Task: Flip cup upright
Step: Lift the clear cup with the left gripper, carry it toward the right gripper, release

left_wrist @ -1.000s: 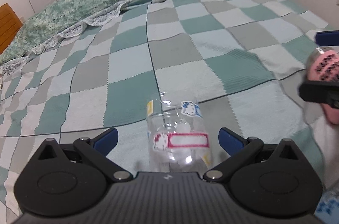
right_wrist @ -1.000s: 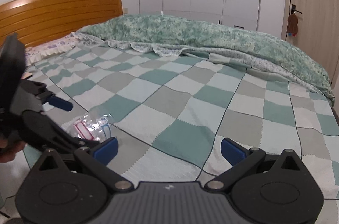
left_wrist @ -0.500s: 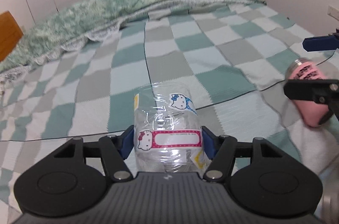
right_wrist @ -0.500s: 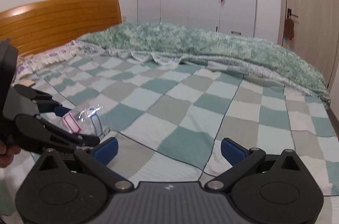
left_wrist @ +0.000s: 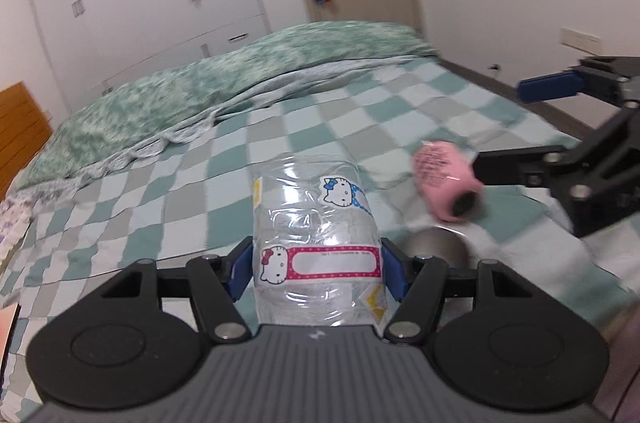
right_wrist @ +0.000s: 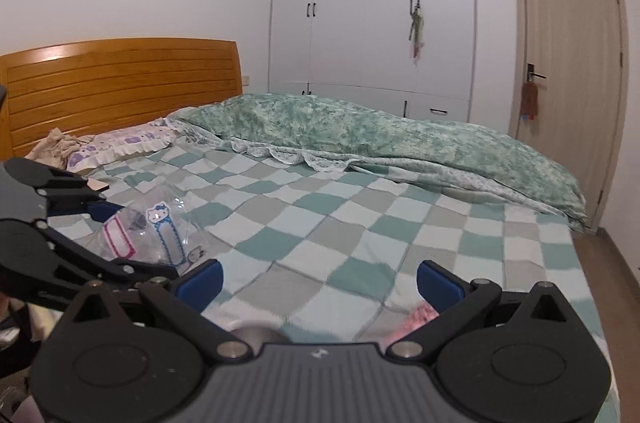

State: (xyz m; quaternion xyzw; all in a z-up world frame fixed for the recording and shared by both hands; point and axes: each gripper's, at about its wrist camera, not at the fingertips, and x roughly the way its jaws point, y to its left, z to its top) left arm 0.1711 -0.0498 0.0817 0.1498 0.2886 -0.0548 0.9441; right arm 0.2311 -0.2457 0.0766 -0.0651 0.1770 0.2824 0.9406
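Note:
A clear plastic cup (left_wrist: 316, 243) with Hello Kitty stickers is clamped between the blue pads of my left gripper (left_wrist: 316, 273), lifted above the checked bedspread (left_wrist: 180, 191). It also shows at the left of the right wrist view (right_wrist: 156, 235), held by the left gripper (right_wrist: 100, 235). My right gripper (right_wrist: 320, 277) is open and empty above the bedspread (right_wrist: 360, 223). It shows at the right edge of the left wrist view (left_wrist: 560, 127).
A pink cup (left_wrist: 444, 183) lies on its side on the bed right of the clear cup, close to the right gripper. A metal round object (left_wrist: 436, 247) lies below it. A green quilt (right_wrist: 380, 139), pillow (right_wrist: 120, 143) and wooden headboard (right_wrist: 120, 91) lie at the far side.
My left gripper has closed on the clear cup and lifted it off the bed, tilting the view upward. The right gripper has stayed open and risen a little.

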